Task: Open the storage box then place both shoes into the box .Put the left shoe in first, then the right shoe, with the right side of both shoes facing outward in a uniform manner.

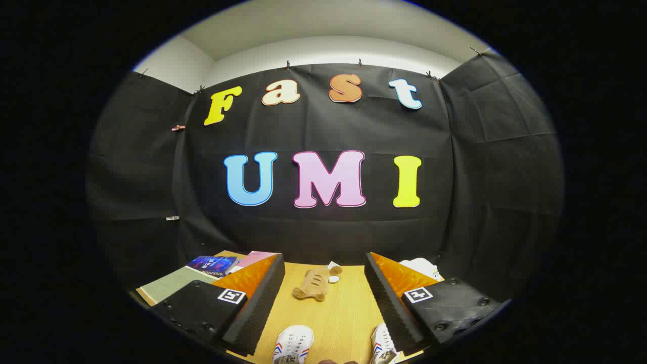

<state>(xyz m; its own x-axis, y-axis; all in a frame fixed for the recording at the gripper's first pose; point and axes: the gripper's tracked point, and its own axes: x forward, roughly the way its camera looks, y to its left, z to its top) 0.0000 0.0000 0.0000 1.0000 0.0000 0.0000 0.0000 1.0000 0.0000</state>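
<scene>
Though gripper gapes, both shoes show cropped.

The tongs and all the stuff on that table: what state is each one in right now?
Tongs: open, fingers wide apart, holding nothing.
Left white shoe: on the table between the fingers, untouched.
Right white shoe: beside the right finger, partly hidden.
Plush toy: lying flat beyond the fingers.
Books: lying closed near the table's far left.

Ribbed fingers; square fiducial marker on each; screwed, rounded mounts behind the gripper
</scene>
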